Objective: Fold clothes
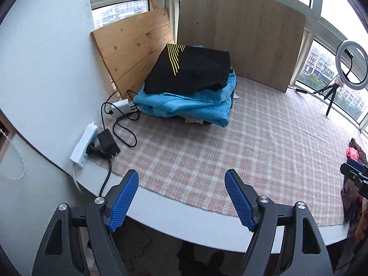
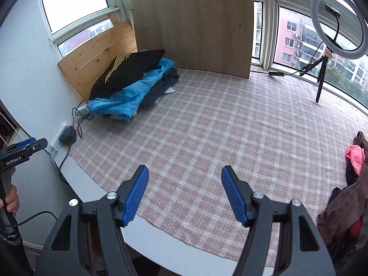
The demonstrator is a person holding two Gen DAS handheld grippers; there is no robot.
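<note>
Now I hold both grippers, left [image 1: 181, 197] and right [image 2: 185, 193], jaws apart and clamping nothing, well short of the folded clothes stack [image 1: 191, 85] against the wooden boards [image 1: 135, 46].

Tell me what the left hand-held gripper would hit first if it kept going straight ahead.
Probably the plaid cloth first, since the open left hand-held gripper angles down at it; beyond lies the clothes stack. Depth is uncertain.

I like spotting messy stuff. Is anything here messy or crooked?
Yes. The unfolded clothes lie in a crumpled heap at the right edge of the checked cloth. The folded stack is uneven too: its black top garment sits tilted, and blue layers bulge out below.
</note>
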